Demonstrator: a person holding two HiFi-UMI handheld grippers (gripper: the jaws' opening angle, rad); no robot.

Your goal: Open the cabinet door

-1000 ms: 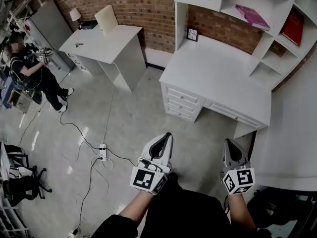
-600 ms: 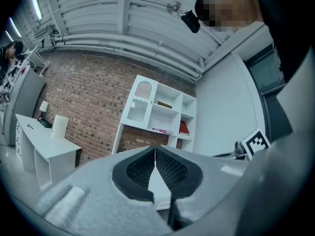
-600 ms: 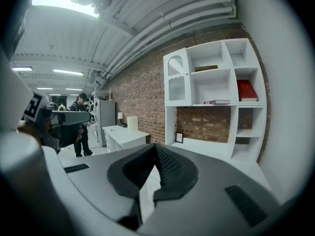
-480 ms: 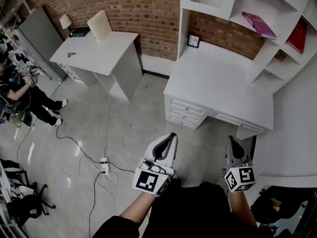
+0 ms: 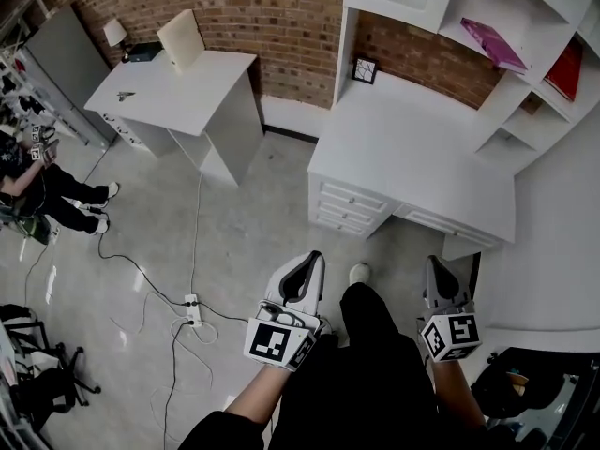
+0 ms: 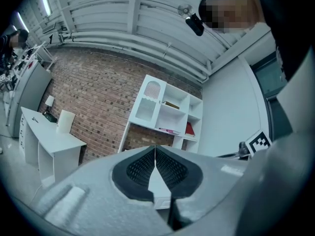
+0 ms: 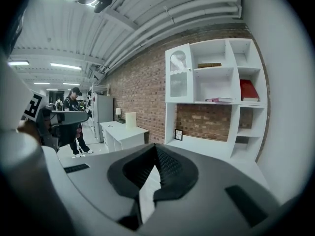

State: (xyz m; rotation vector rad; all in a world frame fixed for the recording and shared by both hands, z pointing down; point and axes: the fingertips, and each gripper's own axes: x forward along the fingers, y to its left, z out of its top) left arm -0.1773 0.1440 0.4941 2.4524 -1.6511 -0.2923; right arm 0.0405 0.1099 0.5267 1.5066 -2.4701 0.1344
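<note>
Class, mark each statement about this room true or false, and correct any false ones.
1. The white cabinet door with the slatted panel is closed. True.
2. The left gripper is gripping that door. False: it is shut on nothing, over the grey floor, short of the white desk.
3. A pink book lies in the white shelf unit. True.
4. The small black-framed picture lies on the floor. False: it stands on the desk against the brick wall.
5. The right gripper is shut. True.
</note>
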